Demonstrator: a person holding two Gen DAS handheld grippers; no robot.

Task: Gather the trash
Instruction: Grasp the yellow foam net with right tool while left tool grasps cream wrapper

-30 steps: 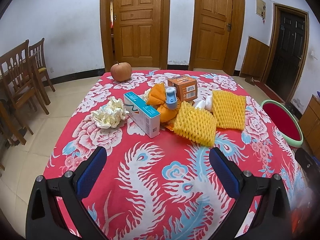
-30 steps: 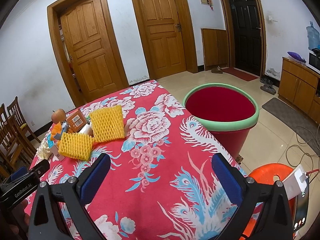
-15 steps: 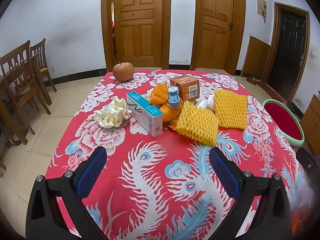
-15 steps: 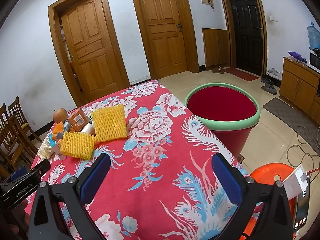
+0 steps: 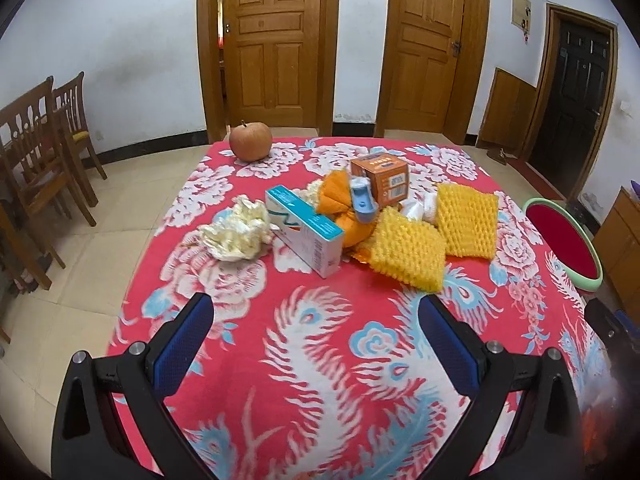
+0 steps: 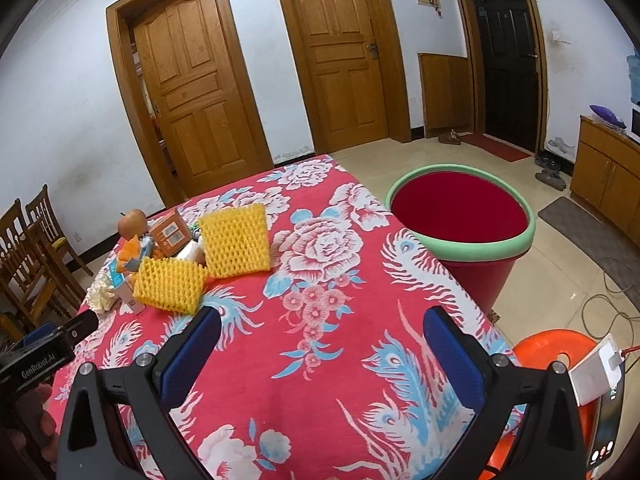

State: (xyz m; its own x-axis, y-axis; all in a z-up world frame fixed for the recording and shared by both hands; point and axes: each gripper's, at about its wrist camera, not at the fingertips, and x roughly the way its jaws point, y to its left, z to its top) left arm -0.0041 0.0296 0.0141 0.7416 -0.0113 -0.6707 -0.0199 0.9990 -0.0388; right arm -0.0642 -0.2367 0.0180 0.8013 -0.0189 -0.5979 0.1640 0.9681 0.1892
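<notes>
Trash lies in a heap mid-table: a crumpled white tissue [image 5: 236, 233], a teal and white box [image 5: 306, 230], an orange bag [image 5: 344, 208], an orange carton [image 5: 382, 178] and two yellow foam nets [image 5: 406, 252] [image 5: 466, 220]. The nets also show in the right wrist view [image 6: 236, 240] [image 6: 168, 286]. A red bin with a green rim [image 6: 460, 224] stands on the floor right of the table. My left gripper [image 5: 314, 344] is open and empty, short of the heap. My right gripper [image 6: 320, 350] is open and empty over the table's near right part.
An apple [image 5: 251, 141] sits at the table's far edge. The table has a red flowered cloth [image 5: 320, 360]. Wooden chairs [image 5: 36, 152] stand on the left. An orange stool [image 6: 560, 360] with a phone and charger stands at the lower right.
Both grippers have moved slightly forward toward the heap, and the left has shifted a little. Both stay open. Nothing on the table has moved.
</notes>
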